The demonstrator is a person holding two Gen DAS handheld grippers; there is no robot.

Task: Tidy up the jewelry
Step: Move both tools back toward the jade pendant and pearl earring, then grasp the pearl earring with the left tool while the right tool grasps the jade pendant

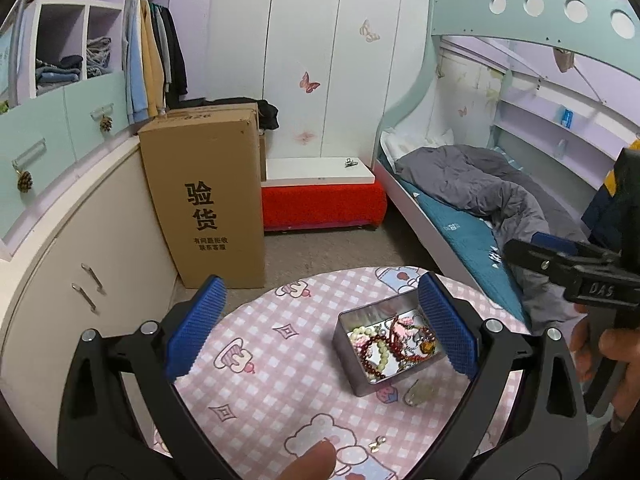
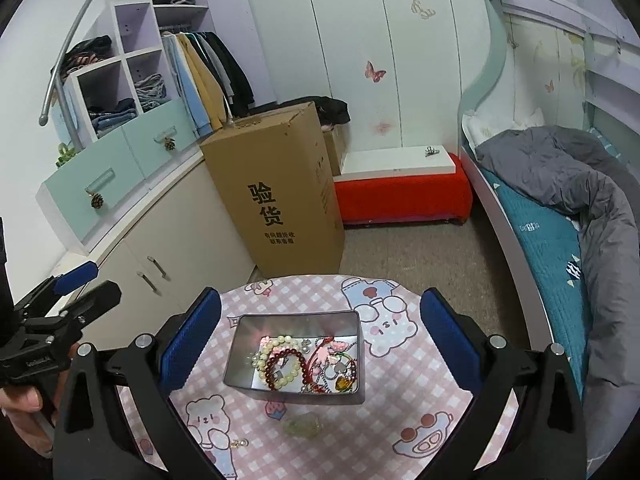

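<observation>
A metal tin sits on a round table with a pink checked cloth. Inside it lie bead bracelets in red, cream and green, tangled with chains. A pale translucent stone lies on the cloth just in front of the tin. A small gold earring rests nearer the front edge. My left gripper is open, the tin beside its right finger. My right gripper is open, hovering over the tin with nothing between its pads.
A tall cardboard box stands on the floor behind the table. A red bench with a white board sits beyond it. A bunk bed with a grey quilt runs along the right. Cabinets and a wardrobe line the left.
</observation>
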